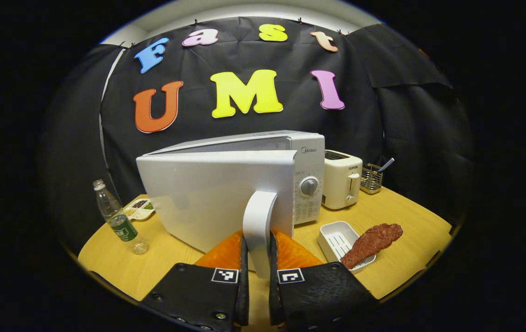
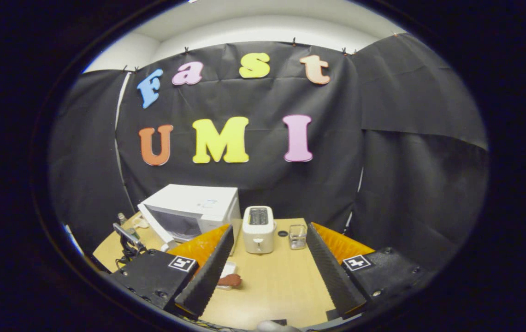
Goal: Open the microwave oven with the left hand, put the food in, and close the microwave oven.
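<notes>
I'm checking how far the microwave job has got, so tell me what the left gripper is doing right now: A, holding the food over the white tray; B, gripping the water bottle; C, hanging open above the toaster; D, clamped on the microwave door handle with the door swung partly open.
D: in the left gripper view the left gripper has both fingers pressed on the white door handle, and the microwave door stands swung out.

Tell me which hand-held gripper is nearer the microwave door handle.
Left. The left hand-held gripper is closed on the door handle; the right hand-held gripper hangs open, well back above the table.
</notes>
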Tool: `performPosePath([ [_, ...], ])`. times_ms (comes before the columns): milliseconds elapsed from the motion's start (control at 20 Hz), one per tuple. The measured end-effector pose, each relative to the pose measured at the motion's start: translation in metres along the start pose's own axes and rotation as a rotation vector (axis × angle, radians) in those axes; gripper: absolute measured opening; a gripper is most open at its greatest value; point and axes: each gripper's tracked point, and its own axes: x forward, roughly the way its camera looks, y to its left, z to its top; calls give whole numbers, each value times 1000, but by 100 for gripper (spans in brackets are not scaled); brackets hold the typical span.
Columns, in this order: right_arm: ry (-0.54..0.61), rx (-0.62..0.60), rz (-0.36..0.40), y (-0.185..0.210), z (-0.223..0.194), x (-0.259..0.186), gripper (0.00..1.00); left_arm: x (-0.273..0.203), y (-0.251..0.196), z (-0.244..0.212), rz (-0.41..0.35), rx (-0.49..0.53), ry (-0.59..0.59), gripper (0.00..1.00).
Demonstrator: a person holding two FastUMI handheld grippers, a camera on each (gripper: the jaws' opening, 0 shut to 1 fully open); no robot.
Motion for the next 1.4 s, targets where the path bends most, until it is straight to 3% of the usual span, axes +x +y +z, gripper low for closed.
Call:
performPosePath([
  [50,-1,4,29,11,0,3,92,-12,10,-6,25,-12,16,17],
  [100,1,5,55,21,-1,5,100,-19,19,-6,41,-15,13,17],
  [150,-2,5,79,32,-1,7,91,-28,27,-11,68,-11,23,18],
  [200,0,3,97,39,-3,8,100,-35,36,-15,85,-5,30,18],
  [250,3,-2,112,47,-5,9,100,-44,44,-17,107,11,33,20],
  [300,6,-4,126,54,-8,10,91,-53,54,-20,137,43,33,12],
  [350,16,-4,137,60,-12,10,100,-59,62,-22,160,78,31,24],
  [500,37,13,167,77,-20,9,100,-70,84,-25,197,114,27,37],
  [550,41,20,172,81,-21,9,91,-73,90,-25,206,105,27,43],
  [600,43,26,175,84,-21,8,91,-75,93,-26,208,94,31,39],
  [650,42,29,179,86,-21,6,91,-76,98,-27,215,91,36,52],
  [700,44,29,180,89,-23,5,100,-77,100,-27,218,84,32,60],
  [750,44,26,184,90,-23,4,91,-80,101,-25,212,77,24,82],
  [800,44,24,184,92,-24,3,91,-83,106,-22,216,69,16,85],
  [850,44,22,184,93,-25,4,100,-85,109,-20,222,58,9,88],
  [950,50,18,178,96,-30,5,100,-89,115,-17,232,43,1,90],
  [1000,59,18,184,101,-34,6,100,-90,119,-19,231,37,8,87],
  [1050,68,15,189,105,-38,6,91,-93,124,-19,239,29,8,94],
  [1100,74,11,195,108,-41,6,100,-97,131,-21,250,22,14,94],
  [1150,76,9,198,111,-42,6,100,-100,136,-23,255,11,21,95],
  [1200,77,10,203,114,-43,6,91,-103,142,-26,260,-2,28,94],
  [1250,79,14,209,118,-44,7,91,-106,148,-27,266,-14,34,95],
  [1300,80,18,215,122,-45,8,100,-109,153,-29,268,-22,38,95],
  [1400,85,29,228,131,-48,9,100,-116,163,-32,270,-34,50,95],
])
